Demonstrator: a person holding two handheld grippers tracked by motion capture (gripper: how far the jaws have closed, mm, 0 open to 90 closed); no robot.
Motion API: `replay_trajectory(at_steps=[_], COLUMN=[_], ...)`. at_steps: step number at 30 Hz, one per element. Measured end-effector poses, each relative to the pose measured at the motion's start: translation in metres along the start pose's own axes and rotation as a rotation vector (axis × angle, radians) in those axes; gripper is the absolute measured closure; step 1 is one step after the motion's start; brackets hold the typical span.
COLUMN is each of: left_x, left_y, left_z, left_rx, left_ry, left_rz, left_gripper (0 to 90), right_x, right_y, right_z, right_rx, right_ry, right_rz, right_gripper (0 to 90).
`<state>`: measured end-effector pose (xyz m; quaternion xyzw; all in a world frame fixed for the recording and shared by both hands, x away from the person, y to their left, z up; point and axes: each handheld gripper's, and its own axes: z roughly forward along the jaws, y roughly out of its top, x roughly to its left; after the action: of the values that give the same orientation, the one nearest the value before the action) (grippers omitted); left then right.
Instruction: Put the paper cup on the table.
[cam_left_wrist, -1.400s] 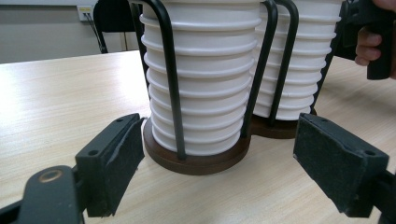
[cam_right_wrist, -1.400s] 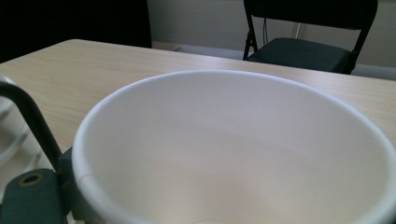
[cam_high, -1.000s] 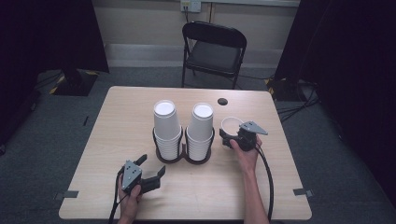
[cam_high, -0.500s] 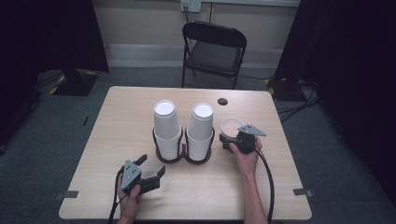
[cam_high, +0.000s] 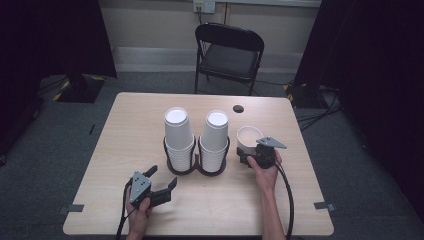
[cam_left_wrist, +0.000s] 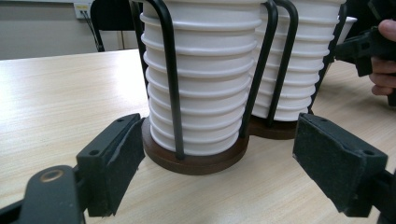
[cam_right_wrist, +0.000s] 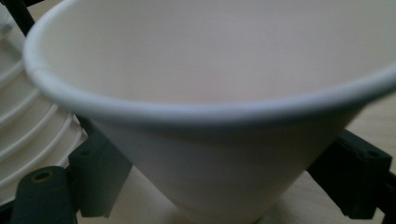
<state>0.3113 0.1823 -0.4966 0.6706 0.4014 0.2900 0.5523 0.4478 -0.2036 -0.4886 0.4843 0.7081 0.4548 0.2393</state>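
My left gripper (cam_high: 161, 182) rests on the table (cam_high: 110, 150) nearest me, jaws spread wide and holding nothing. In the left gripper view they point at the base of the rack (cam_left_wrist: 196, 161), just short of it, so I read it as parked there to steady the rack if it shifts.

Farther in, my right gripper (cam_high: 248, 159) has a single cup (cam_high: 248, 138) between its jaws, upright, just right of the rack and beside the right stack (cam_high: 214, 137). In the right gripper view the cup (cam_right_wrist: 219, 121) sits with a pad (cam_right_wrist: 98, 179) on each side low on its wall; the jaws appear closed on it, gripping low to leave the rim free. I can see nothing inside it.

The rack holds two tall stacks of nested cups, bottoms up, left stack (cam_high: 178, 135) and right, each ringed by black wire uprights.

Beyond them lies a small dark disc (cam_high: 238, 108), then a chair (cam_high: 227, 55).
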Motion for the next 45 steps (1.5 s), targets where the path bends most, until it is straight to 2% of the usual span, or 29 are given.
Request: replay_trajectory(at_steps=[7,11,17,21,24,27,30,33,37,41,44,45], left_x=[0.000,0.000,-0.001,-0.002,-0.003,-0.005,-0.005,-0.004,-0.006,-0.007,-0.007,-0.006], left_y=[0.000,0.000,0.000,0.000,0.000,0.000,0.000,0.000,-0.001,-0.001,-0.001,-0.001], left_z=[0.000,0.000,0.000,-0.001,-0.001,0.000,0.000,-0.001,-0.002,-0.002,-0.002,-0.002], left_rx=[0.002,0.003,-0.004,-0.009,-0.009,-0.001,0.000,-0.001,-0.007,-0.008,-0.003,0.002], left_ry=[0.005,0.006,0.023,0.036,0.045,0.065,0.075,0.081,0.078,0.089,0.091,0.093], left_rz=[0.000,-0.001,0.008,0.002,0.011,0.022,0.013,-0.024,-0.005,-0.004,0.002,-0.012], left_gripper=[16.2,17.0,18.2,17.7,17.7,17.7,17.7,17.7,17.6,17.6,17.1,16.7], right_x=[0.001,0.003,0.008,0.010,0.013,0.018,0.020,0.022,0.029,0.039,0.046,0.050], right_y=[-0.004,-0.005,-0.003,-0.008,-0.008,-0.011,-0.015,-0.018,-0.025,-0.033,-0.035,-0.035], right_z=[-0.014,-0.020,-0.028,-0.037,-0.042,-0.055,-0.063,-0.068,-0.080,-0.096,-0.100,-0.101], right_rx=[0.012,-0.002,-0.020,-0.053,-0.060,-0.103,-0.119,-0.140,-0.189,-0.244,-0.256,-0.258], right_ry=[0.009,-0.014,0.001,0.001,-0.003,-0.008,-0.012,-0.003,0.030,0.031,0.036,0.049], right_rz=[0.030,0.031,0.035,0.058,0.049,0.043,0.048,0.051,0.057,0.066,0.063,0.062], right_gripper=[13.0,12.9,13.0,13.7,13.7,15.6,14.3,14.7,19.9,18.5,17.1,15.6])
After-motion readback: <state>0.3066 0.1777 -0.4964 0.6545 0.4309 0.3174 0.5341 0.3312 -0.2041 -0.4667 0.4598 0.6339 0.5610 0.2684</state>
